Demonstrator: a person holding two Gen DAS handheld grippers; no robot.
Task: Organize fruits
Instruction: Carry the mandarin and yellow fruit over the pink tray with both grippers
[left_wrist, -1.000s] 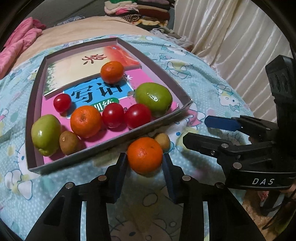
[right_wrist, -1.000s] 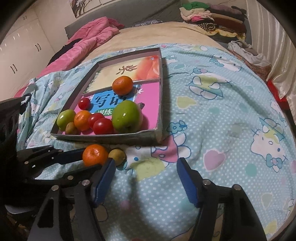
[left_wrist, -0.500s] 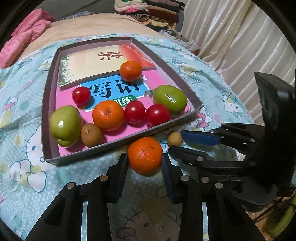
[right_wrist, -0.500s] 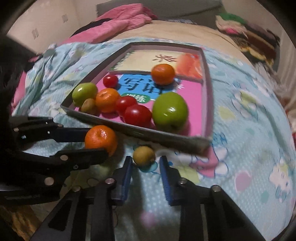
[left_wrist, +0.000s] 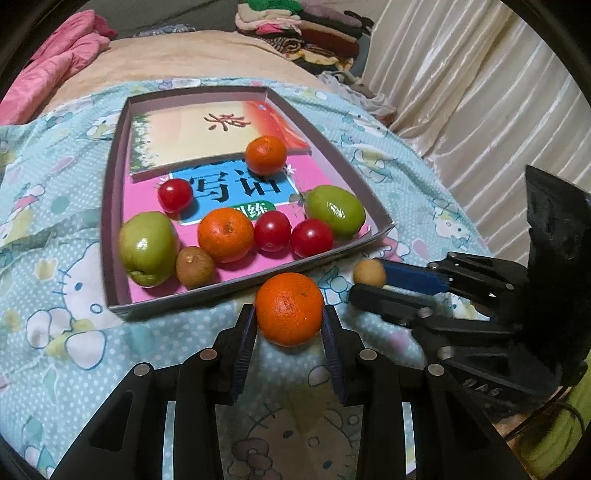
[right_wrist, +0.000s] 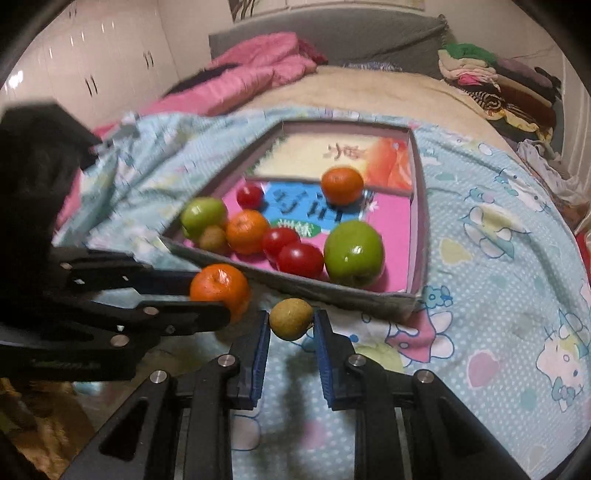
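Both fruits apparently lifted, right gripper (right_wrist: 289, 328) newly clamping kiwi (right_wrist: 291, 318)

Blue cartoon-print sheet (left_wrist: 55, 206) covers near part of bed, wrinkled at left. Beige blanket (left_wrist: 177, 59) beyond it. Pink quilt (right_wrist: 255, 70) bunched at head of bed, against grey headboard (right_wrist: 332, 33). Pile of folded clothes (right_wrist: 495, 77) on far right of bed, many colours. Cream curtain (left_wrist: 480, 96) hangs along right side, pleated, glossy. White wardrobe (right_wrist: 99, 70) with dark handles stands at left wall. Picture edge (right_wrist: 258, 4) on wall above headboard, mostly cut off.
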